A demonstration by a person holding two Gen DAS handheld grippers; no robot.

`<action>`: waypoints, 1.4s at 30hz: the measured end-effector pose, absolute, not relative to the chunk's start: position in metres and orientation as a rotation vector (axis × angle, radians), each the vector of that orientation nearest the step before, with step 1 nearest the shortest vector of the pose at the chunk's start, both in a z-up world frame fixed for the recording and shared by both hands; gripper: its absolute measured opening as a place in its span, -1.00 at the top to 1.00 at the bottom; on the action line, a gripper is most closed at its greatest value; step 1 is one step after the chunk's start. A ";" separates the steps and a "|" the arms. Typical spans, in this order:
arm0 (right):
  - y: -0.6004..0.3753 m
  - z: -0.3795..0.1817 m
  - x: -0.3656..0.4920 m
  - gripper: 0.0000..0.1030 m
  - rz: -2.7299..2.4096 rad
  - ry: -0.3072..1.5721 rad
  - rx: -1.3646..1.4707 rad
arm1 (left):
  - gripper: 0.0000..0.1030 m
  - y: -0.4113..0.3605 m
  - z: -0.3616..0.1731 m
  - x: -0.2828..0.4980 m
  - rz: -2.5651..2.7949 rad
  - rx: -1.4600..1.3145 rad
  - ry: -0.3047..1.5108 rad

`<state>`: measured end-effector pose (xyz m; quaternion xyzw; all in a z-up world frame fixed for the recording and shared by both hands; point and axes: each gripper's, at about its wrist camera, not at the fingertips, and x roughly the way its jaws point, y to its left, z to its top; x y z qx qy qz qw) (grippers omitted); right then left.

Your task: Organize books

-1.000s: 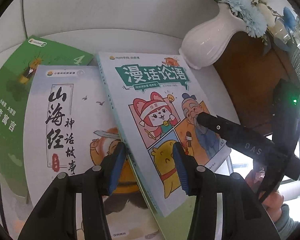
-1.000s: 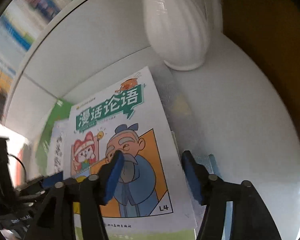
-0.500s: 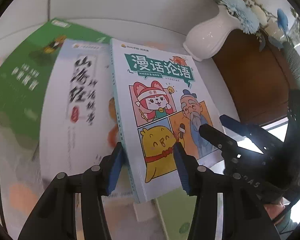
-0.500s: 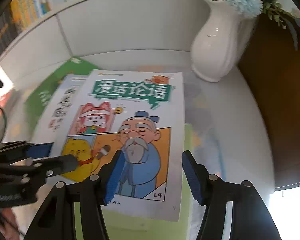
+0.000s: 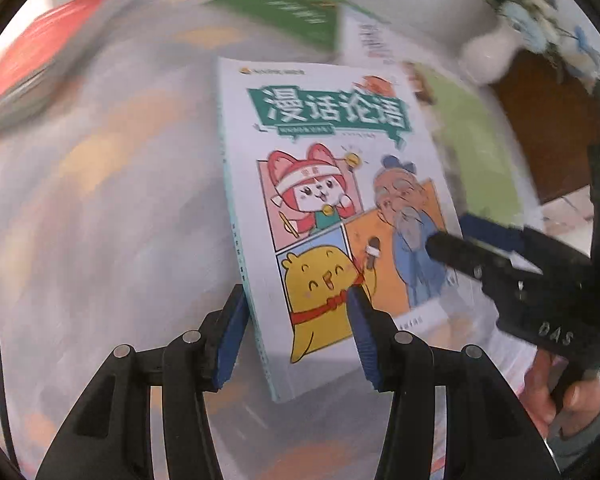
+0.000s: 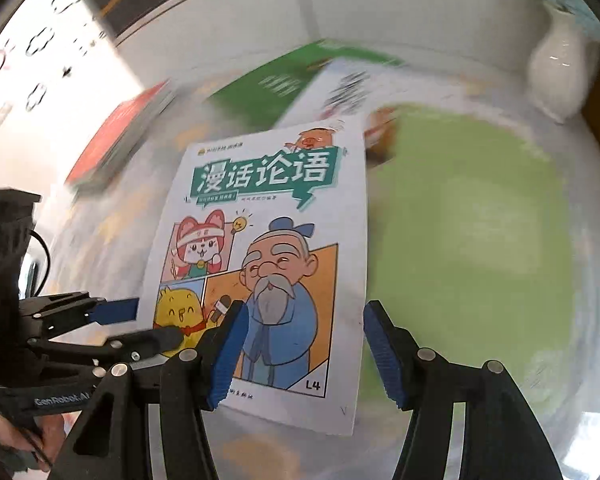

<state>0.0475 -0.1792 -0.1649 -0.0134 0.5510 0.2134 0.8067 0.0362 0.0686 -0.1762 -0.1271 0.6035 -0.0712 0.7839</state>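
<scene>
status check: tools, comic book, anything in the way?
Both tools, left and right, clamped on comic book. Book lifted off table. Red book ahead-left; path blurred.

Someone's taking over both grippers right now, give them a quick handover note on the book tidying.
Left gripper: shut on the comic book, lower spine corner.
Right gripper: shut on the same book, lower right edge.
Book is lifted, clear of the pile.
On the table: green book, white book, light green book beside the vase; red book off to the left.
Done: comic book picked up.
Left: place it, then the rest.
</scene>
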 end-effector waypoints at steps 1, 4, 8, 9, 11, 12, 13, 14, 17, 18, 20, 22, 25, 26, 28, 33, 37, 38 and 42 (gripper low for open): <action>-0.168 -0.171 0.039 -0.14 0.470 1.203 -0.021 | 0.11 0.077 -0.175 0.031 -0.142 -0.283 1.300; -0.141 -0.178 0.021 -0.12 0.505 1.221 -0.015 | 0.11 0.100 -0.175 0.019 -0.105 -0.305 1.309; -0.129 -0.176 0.011 -0.11 0.507 1.235 -0.008 | 0.11 0.120 -0.178 0.012 -0.060 -0.285 1.341; -0.133 -0.180 0.012 -0.11 0.505 1.266 0.028 | 0.11 0.127 -0.179 0.009 -0.080 -0.289 1.346; -0.146 -0.188 0.004 -0.08 0.476 1.296 0.120 | 0.11 0.121 -0.179 0.008 -0.122 -0.272 1.339; -0.147 -0.189 -0.003 -0.06 0.466 1.286 0.145 | 0.11 0.115 -0.180 0.008 -0.165 -0.258 1.340; -0.149 -0.189 -0.009 -0.04 0.458 1.280 0.151 | 0.11 0.110 -0.180 0.008 -0.202 -0.254 1.338; -0.149 -0.189 -0.014 -0.03 0.448 1.273 0.141 | 0.11 0.105 -0.180 0.008 -0.235 -0.256 1.336; -0.141 -0.188 -0.028 -0.03 0.404 1.236 0.074 | 0.10 0.095 -0.179 0.007 -0.252 -0.220 1.325; -0.143 -0.185 -0.027 -0.03 0.397 1.233 0.068 | 0.10 0.096 -0.176 0.007 -0.262 -0.224 1.315; -0.146 -0.185 -0.028 -0.03 0.371 1.223 0.076 | 0.10 0.104 -0.167 0.005 -0.300 -0.298 1.296; -0.153 -0.186 -0.028 -0.04 0.354 1.215 0.121 | 0.10 0.117 -0.146 0.002 -0.387 -0.441 1.228; -0.166 -0.186 -0.027 -0.06 0.344 1.215 0.202 | 0.10 0.133 -0.124 0.001 -0.522 -0.653 1.131; -0.168 -0.186 -0.027 -0.07 0.340 1.215 0.231 | 0.10 0.129 -0.126 0.007 -0.532 -0.664 1.123; -0.170 -0.186 -0.028 -0.10 0.335 1.213 0.250 | 0.10 0.119 -0.139 0.016 -0.471 -0.566 1.147; -0.162 -0.186 -0.029 -0.17 0.322 1.203 0.236 | 0.10 0.113 -0.167 0.024 -0.421 -0.547 1.221; -0.155 -0.187 -0.026 -0.37 0.335 1.204 0.241 | 0.10 0.105 -0.170 0.027 -0.414 -0.555 1.216; -0.154 -0.187 -0.025 -0.41 0.337 1.205 0.245 | 0.10 0.103 -0.172 0.031 -0.418 -0.576 1.220; -0.159 -0.188 -0.019 -0.47 0.353 1.229 0.306 | 0.10 0.116 -0.174 0.041 -0.485 -0.774 1.219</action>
